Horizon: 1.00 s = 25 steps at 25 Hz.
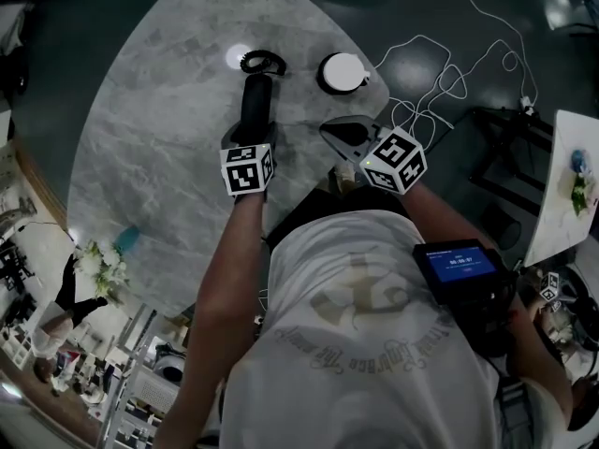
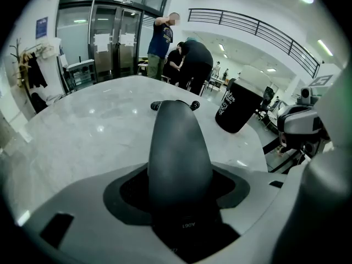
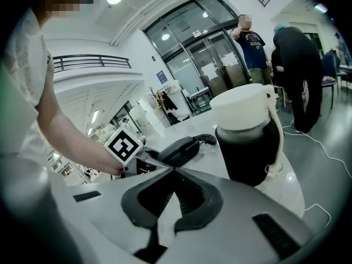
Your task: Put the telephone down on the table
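Telephone handset (image 1: 255,96) out over the grey bench (image 1: 159,138), gripped by the left claw (image 1: 251,143)!
The left claw is clamped wide around the black handset, whose long axis runs straight away from the person, coiled cord (image 1: 263,62) at the far end. The near end is buried in the claw, and it's hard to tell whether the far tip touches the bench. Further right stands a white-lidded black jug (image 1: 343,72). The right claw (image 1: 348,138) is pinched together, holding nothing.

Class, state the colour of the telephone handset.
The telephone handset is black, clearest in the head view.
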{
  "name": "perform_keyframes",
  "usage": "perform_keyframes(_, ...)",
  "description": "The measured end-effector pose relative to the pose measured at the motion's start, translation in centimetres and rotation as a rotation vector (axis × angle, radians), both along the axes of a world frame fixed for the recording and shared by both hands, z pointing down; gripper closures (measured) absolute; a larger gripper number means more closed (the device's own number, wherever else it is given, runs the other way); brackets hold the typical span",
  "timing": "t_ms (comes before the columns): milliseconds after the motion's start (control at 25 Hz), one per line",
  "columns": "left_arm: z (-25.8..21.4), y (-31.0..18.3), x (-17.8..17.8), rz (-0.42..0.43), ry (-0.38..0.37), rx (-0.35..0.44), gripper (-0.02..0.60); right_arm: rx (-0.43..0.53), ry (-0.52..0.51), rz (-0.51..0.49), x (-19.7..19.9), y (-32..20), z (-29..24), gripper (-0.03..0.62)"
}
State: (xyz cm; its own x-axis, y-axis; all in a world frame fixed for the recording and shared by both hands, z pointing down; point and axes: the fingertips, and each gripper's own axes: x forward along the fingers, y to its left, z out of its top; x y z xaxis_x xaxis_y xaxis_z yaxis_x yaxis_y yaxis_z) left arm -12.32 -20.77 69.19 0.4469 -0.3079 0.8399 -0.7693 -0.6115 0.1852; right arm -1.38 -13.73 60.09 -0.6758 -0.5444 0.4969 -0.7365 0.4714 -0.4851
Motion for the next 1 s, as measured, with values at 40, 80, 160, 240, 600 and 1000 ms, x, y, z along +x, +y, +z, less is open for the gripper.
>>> perform_keyframes(40,0.1,0.0,0.0,0.002,-0.003,-0.001,0.298,0.000,-0.002,0.002,0.0,0.0,0.0,0.579)
perform_keyframes(80,0.2,0.0,0.0,0.003,-0.006,-0.001,0.298,-0.001,-0.003,0.003,0.0,0.1,0.1,0.579)
perform_keyframes(160,0.3,0.0,0.0,0.004,-0.012,0.000,0.298,-0.003,-0.005,0.006,0.0,0.2,0.2,0.579)
perform_keyframes(240,0.4,-0.1,-0.1,0.007,-0.017,0.002,0.298,-0.005,-0.005,0.008,0.0,0.3,0.2,0.579)
perform_keyframes(600,0.8,-0.2,0.0,0.026,-0.064,0.013,0.293,-0.006,-0.004,0.013,0.2,0.5,0.5,0.579)
perform_keyframes(1000,1.0,-0.6,-0.4,0.037,-0.083,0.051,0.284,0.001,-0.007,0.020,0.5,0.7,0.6,0.579)
